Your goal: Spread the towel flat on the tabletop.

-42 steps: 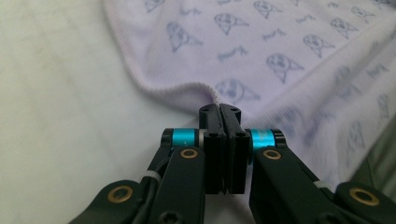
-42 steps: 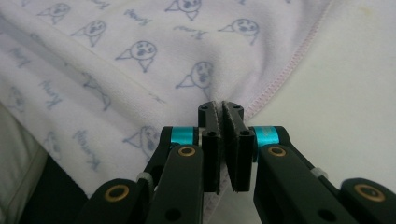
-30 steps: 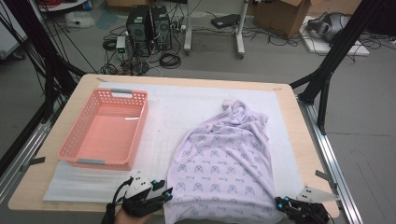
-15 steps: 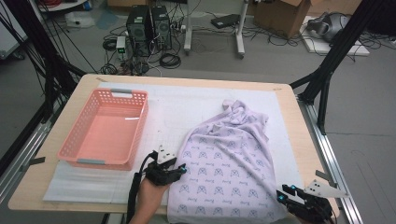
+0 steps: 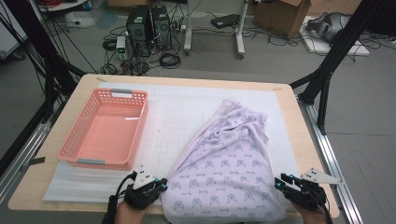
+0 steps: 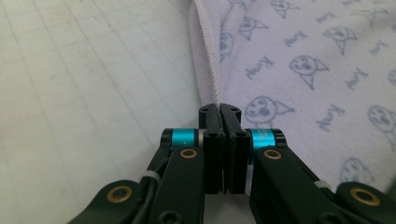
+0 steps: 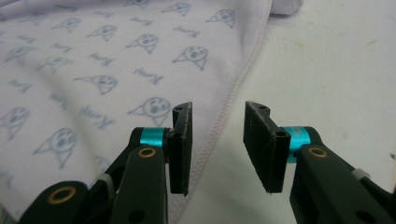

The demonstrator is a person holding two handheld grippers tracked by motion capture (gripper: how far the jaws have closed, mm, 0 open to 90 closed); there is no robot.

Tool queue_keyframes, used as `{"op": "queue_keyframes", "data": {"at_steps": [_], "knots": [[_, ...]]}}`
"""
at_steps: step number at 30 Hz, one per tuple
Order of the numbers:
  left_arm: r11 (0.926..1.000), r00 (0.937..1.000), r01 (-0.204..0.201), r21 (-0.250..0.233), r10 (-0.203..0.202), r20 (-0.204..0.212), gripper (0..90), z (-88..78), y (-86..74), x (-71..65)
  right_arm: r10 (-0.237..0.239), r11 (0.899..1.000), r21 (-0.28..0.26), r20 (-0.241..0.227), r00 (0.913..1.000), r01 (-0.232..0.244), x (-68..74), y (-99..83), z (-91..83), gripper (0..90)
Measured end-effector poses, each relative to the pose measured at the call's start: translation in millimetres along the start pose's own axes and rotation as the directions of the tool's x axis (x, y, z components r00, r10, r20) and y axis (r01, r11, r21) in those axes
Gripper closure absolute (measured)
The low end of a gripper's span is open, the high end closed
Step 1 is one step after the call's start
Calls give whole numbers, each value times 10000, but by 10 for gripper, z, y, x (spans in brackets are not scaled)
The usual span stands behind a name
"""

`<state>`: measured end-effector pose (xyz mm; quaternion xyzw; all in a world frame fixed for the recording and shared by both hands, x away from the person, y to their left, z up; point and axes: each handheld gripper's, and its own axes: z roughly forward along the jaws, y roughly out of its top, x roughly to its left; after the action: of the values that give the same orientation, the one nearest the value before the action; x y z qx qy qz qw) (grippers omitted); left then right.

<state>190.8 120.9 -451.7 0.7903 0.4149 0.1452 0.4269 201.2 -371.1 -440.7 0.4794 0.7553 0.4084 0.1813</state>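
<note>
I am working at the near edge of the tabletop (image 5: pixel 56 198) with two grippers, one in each hand. My left gripper (image 6: pixel 219 112) is sitting at the near left corner of the one garment (image 5: pixel 229 172) on the table, and its jaws have just been closing: they are now standing pressed together, with the ribbed hem (image 6: pixel 208 60) of the cloth running right down into the line where they meet, so I am pinching the garment's edge. My right gripper (image 7: pixel 217 116) is waiting at the garment's near right corner, close to the tabletop's near right corner; its jaws are standing partly apart, gripping nothing, with the stitched side hem (image 7: pixel 233 100) passing under the gap and no pad pressing on it. The garment itself is a pale lilac piece printed with small grey faces and lettering, lying spread wide along the near edge between my two grippers and narrowing to a bunched end toward the middle of the far side. It is resting on one white gridded mat (image 5: pixel 177 112) that is covering most of the tabletop. Farther off, toward the left edge, one empty pink basket (image 5: pixel 70 149) is sitting on that mat, well apart from the garment.
</note>
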Motion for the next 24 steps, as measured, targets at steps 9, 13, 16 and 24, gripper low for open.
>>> {"op": "queue_keyframes", "data": {"at_steps": [9,13,16,24], "knots": [[9991,9992,15,-434,2,390,661,-79,-81,-14,-371,9980,519,269,9990,356,80,158,402,549],[9950,9977,425,-902,-374,567,543,-12,14,43,-670,9955,651,-263,9974,686,117,156,376,868],[9925,9967,547,-1095,-478,651,510,41,81,77,-798,9922,945,-185,9966,812,116,99,245,875],[9923,9956,613,-1077,-531,771,479,223,255,168,-402,9885,1455,-127,9991,417,79,-255,-304,876]]}}
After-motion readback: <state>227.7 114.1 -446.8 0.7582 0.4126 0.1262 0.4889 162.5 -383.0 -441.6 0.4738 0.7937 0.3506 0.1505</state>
